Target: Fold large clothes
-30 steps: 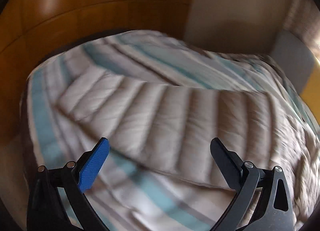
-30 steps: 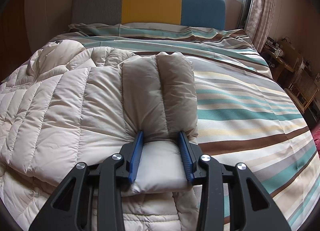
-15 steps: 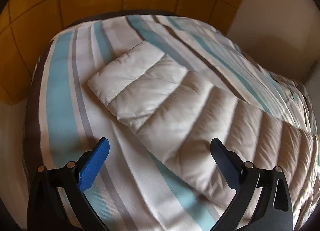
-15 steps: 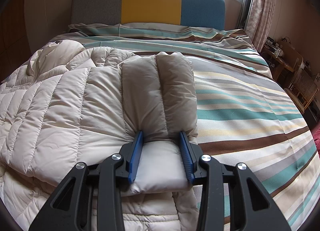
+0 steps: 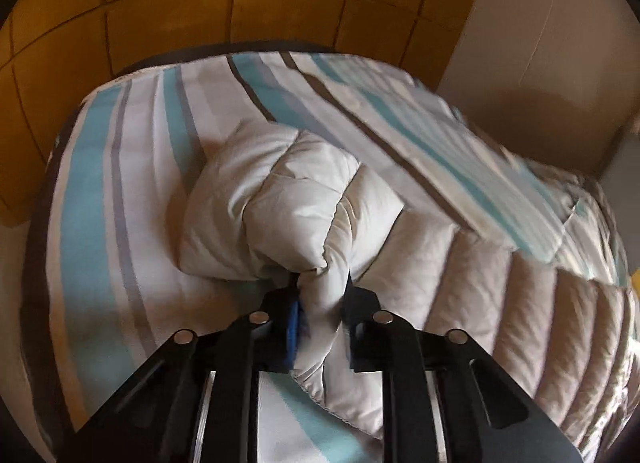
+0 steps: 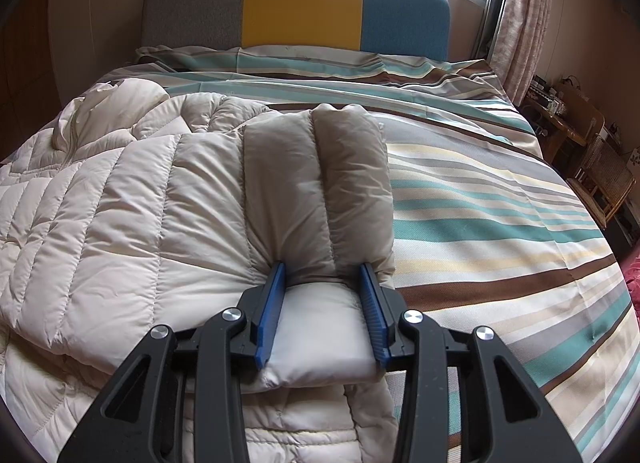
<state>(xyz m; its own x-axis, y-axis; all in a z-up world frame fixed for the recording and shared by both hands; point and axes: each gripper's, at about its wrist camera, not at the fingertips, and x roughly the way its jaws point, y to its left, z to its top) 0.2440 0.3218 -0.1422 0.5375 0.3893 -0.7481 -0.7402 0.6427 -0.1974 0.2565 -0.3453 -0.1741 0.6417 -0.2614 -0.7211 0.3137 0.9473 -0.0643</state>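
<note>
Puffer jacket (image 6: 168, 203), cream and quilted, is spread across the striped bed (image 6: 500, 223). Right claw (image 6: 325, 313) is clamped on a padded fold at the jacket's edge, blue pads pressing in from both sides. Left claw (image 5: 320, 313) is squeezed tight on a bunched-up sleeve end (image 5: 280, 199), which puffs out just past the tips. Wood panel wall (image 5: 200, 3) behind the bed.
</note>
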